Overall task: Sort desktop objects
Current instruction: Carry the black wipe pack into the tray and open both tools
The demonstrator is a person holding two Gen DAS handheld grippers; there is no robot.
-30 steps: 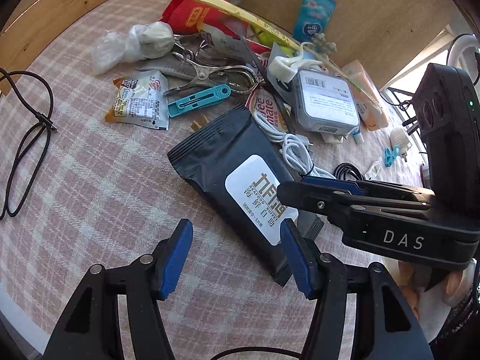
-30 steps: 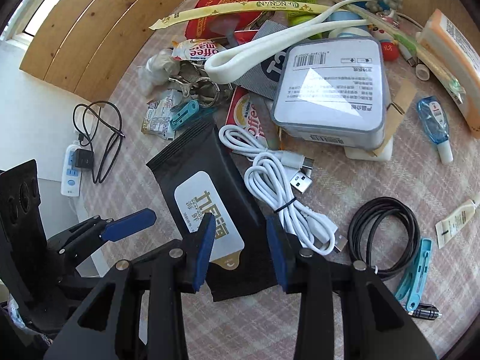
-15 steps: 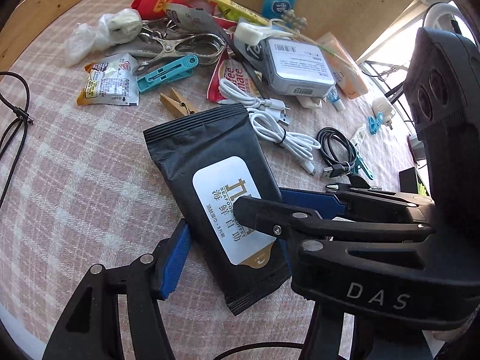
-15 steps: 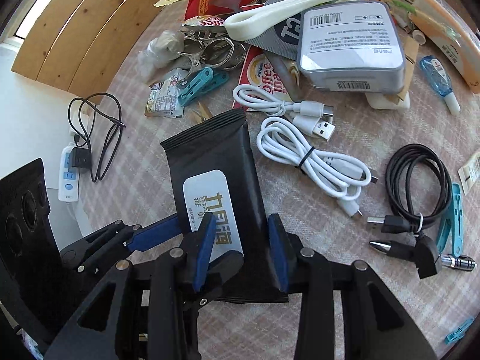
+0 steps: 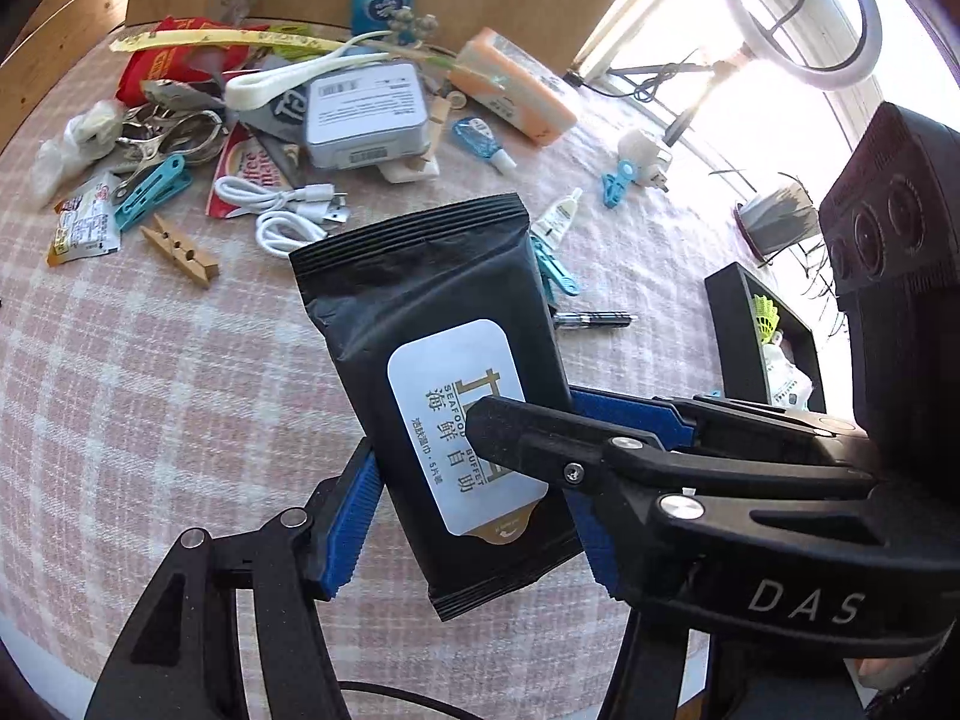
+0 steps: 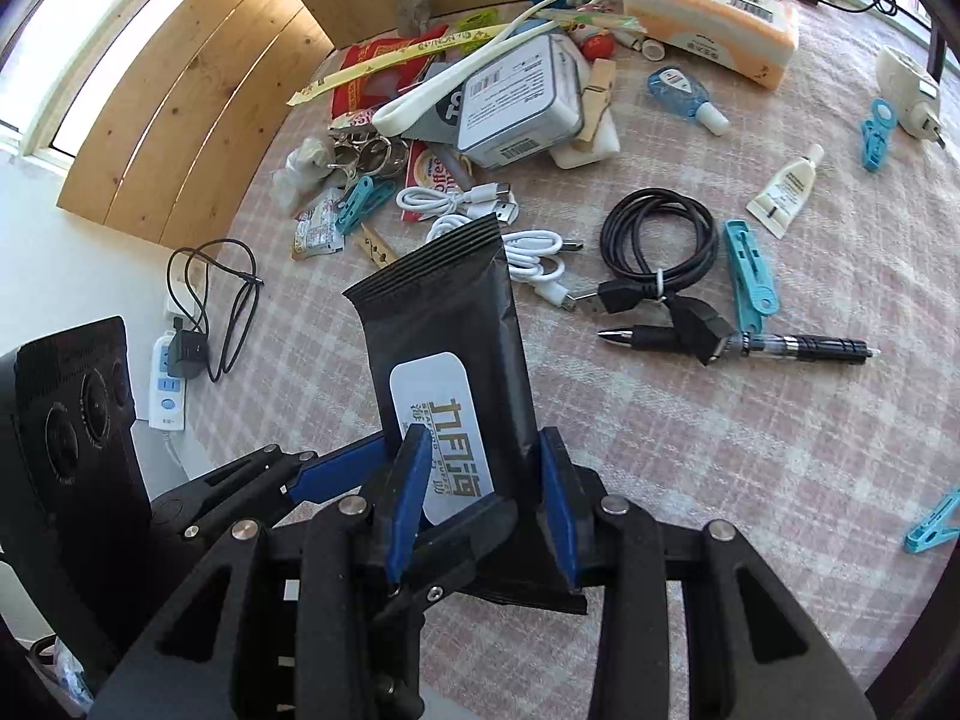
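Note:
A black wet-wipe pack (image 5: 432,300) with a white label hangs tilted above the checked tablecloth (image 5: 150,390). My left gripper (image 5: 474,516) is shut on it, with the blue pads pressing its two long edges near the lower end. One finger (image 5: 540,444) of the right gripper crosses over the label from the right. In the right wrist view the same pack (image 6: 456,324) stands between the blue pads of my right gripper (image 6: 483,498), which is shut on it. There, the left gripper's blue pad (image 6: 336,468) reaches in from the left.
Clutter fills the far side: a grey tin box (image 5: 366,114), white cables (image 5: 282,210), a wooden peg (image 5: 180,249), an orange pack (image 5: 510,84). A coiled black cable (image 6: 660,240) and a pen (image 6: 780,348) lie to the right. A black tray (image 5: 726,324) stands beyond the table's right edge.
The pack lay flat on the cloth with my left jaws apart in front of it. Both grippers closed around it, and it has risen and moved right, away from the clutter.

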